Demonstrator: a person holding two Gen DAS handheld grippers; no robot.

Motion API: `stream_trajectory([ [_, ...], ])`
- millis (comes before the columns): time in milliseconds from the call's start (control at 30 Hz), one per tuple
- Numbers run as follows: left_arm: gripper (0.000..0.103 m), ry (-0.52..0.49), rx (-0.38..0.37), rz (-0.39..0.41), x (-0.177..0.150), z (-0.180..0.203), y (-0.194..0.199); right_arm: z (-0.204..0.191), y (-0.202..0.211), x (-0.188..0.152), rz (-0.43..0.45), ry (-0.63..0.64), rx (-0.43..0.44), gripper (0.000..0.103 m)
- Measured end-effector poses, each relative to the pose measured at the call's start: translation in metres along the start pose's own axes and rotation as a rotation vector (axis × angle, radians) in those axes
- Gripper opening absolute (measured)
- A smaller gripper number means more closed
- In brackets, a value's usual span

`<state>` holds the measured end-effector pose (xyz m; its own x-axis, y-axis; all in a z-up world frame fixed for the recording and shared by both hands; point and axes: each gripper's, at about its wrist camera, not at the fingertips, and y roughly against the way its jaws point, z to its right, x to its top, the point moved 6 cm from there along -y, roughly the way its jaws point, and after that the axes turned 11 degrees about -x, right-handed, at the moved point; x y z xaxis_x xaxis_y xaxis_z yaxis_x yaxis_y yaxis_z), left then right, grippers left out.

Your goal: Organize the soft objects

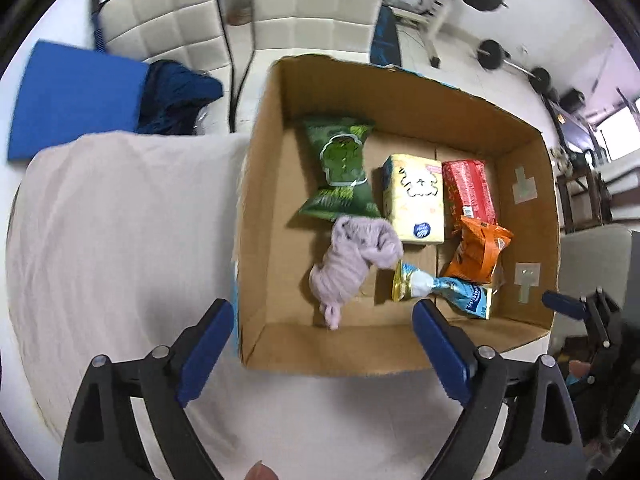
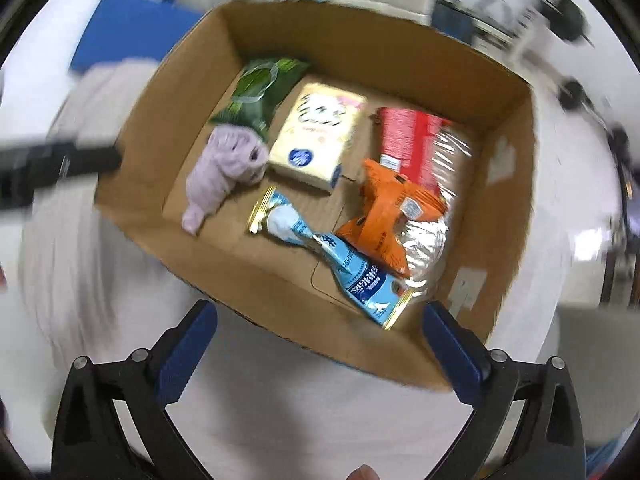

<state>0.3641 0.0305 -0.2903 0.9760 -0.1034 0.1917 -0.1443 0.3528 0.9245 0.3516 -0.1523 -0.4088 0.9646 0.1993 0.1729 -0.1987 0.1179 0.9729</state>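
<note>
Cardboard box [image 1: 272, 208], open-topped, set at the right edge of a cloth-covered worktop [image 1: 120, 220].

Contents: lilac knitted soft item [image 1: 352, 264] near the box's near-left corner, touching a green snack bag [image 1: 340, 168]; yellow tissue pack [image 1: 414, 196] at centre; red packet [image 1: 470, 188] and orange packet [image 1: 480, 252] toward the right wall; blue-and-white packet [image 1: 452, 290] by the near wall.

Left gripper [image 1: 324, 344]: jaws apart, nothing held, poised above the near wall. Right gripper [image 2: 320, 344]: jaws apart, nothing held.

Risks, as judged: the near wall may be struck on descent; the crowded packets may be pinched together with the knit; loose knit may be snagged or dropped if gripped by an edge.
</note>
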Motion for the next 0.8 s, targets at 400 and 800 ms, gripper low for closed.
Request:
stream_trajectory([
  [400, 0.103, -0.090, 0.123, 0.191, -0.024, 0.015, 0.041, 0.035, 0.043, -0.022, 0.042, -0.337, -0.075, 0.103],
  [800, 0.103, -0.088, 0.117, 0.204, -0.043, 0.034, 0.068, 0.033, 0.103, -0.034, 0.133, -0.326, -0.144, 0.103],
])
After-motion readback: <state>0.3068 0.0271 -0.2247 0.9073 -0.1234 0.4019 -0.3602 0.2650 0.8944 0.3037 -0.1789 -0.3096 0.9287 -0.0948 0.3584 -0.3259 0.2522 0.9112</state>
